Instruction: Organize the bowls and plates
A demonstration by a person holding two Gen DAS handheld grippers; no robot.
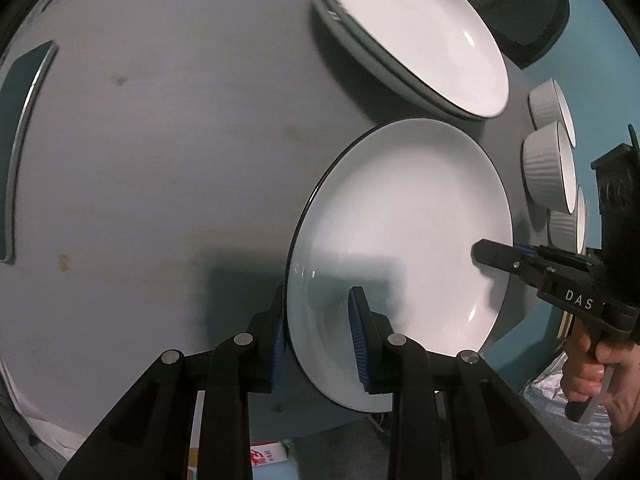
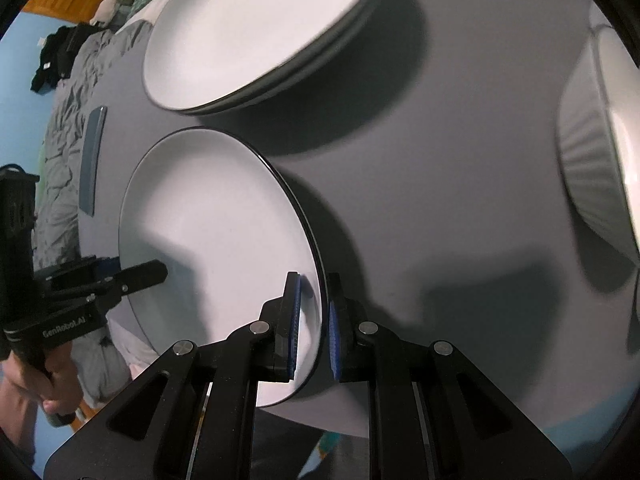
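a: holding the plate point(image 1: 400, 240) by opposite edges. the left gripper point(image 1: 320, 332) has its blue pads pinching the near rim, one pad under, one on the white face. the right gripper point(image 2: 312, 320) is pinched onto the far rim the same way.

b: where is it relative to the table?

a: i read it as lifted off the grey table point(image 1: 160, 140), since it casts a shadow below it, with part of it past the table edge. just beyond it sits the stack of plates point(image 1: 408, 36), two or three deep, and i judge that's where this one belongs.

b: anything in the way?

a: ribbed bowls point(image 1: 548, 164) line the right side, near the right gripper's path. a dark phone point(image 1: 24, 140) lies well apart on the left.

b: so how do i do this well?

a: keep both hands level so the plate doesn't tip. centre it over the stack before lowering, and don't release either pinch until the rim rests all round. steer clear of the bowls.
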